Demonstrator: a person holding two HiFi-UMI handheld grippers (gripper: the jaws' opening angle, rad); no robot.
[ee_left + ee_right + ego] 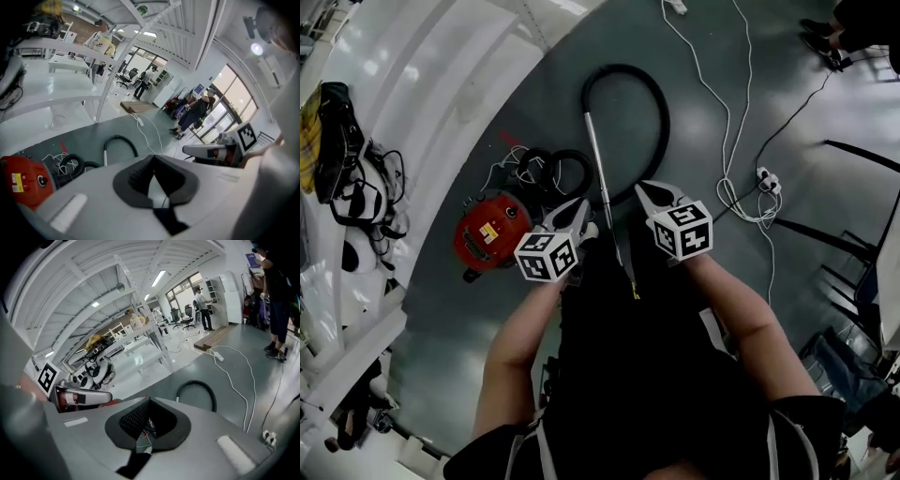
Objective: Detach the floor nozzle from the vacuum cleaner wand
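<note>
L gripper (579,217) & R gripper (656,195): jaws pressed together, empty. Wand (600,173) lies on floor (712,103) btwn them, near end hidden behind person (656,375). Red vacuum (490,234) at left.

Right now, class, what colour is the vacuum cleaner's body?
The body is red, clearest in the head view.

The wand (602,178) is shiny metal, the canister (490,232) glossy (plastic).
</note>
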